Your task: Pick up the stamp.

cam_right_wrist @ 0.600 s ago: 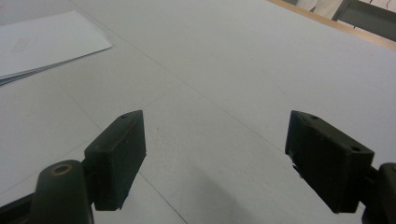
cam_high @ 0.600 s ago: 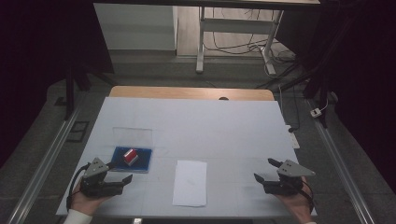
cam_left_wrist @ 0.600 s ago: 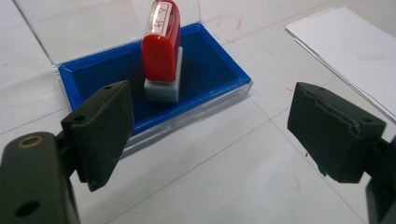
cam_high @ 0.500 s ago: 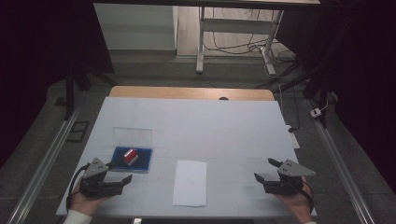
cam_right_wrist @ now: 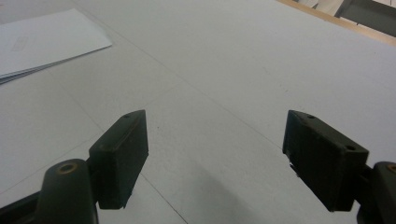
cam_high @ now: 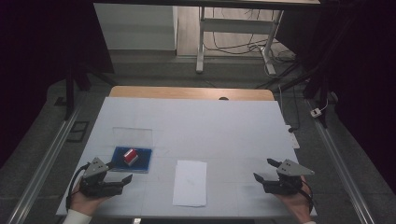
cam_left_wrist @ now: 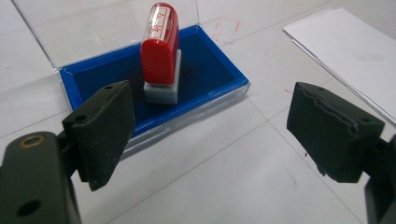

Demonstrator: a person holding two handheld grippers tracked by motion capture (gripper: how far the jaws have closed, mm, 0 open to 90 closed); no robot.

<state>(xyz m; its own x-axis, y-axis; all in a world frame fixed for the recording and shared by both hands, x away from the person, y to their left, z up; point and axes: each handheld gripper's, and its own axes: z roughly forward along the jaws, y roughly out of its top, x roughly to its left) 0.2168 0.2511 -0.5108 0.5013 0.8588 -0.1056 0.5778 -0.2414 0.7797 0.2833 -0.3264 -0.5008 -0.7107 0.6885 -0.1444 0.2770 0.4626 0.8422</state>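
Observation:
A red stamp [cam_high: 130, 155] with a white base stands tilted on a blue ink pad [cam_high: 142, 161] at the table's front left; the pad's clear lid [cam_high: 132, 136] lies open behind it. In the left gripper view the stamp [cam_left_wrist: 160, 46] is just ahead of my left gripper [cam_left_wrist: 210, 121], whose jaws stand wide apart with nothing between them, short of the pad [cam_left_wrist: 210, 74]. From above, the left gripper [cam_high: 120, 171] rests on the table just in front of the pad. My right gripper [cam_high: 264, 169] lies open at the front right, empty [cam_right_wrist: 215, 149].
A white sheet of paper [cam_high: 190, 182] lies between the two grippers near the front edge, and its corner appears in both gripper views [cam_left_wrist: 345, 42] [cam_right_wrist: 42, 39]. The white table [cam_high: 210, 126] stretches back to a wooden strip at its far edge.

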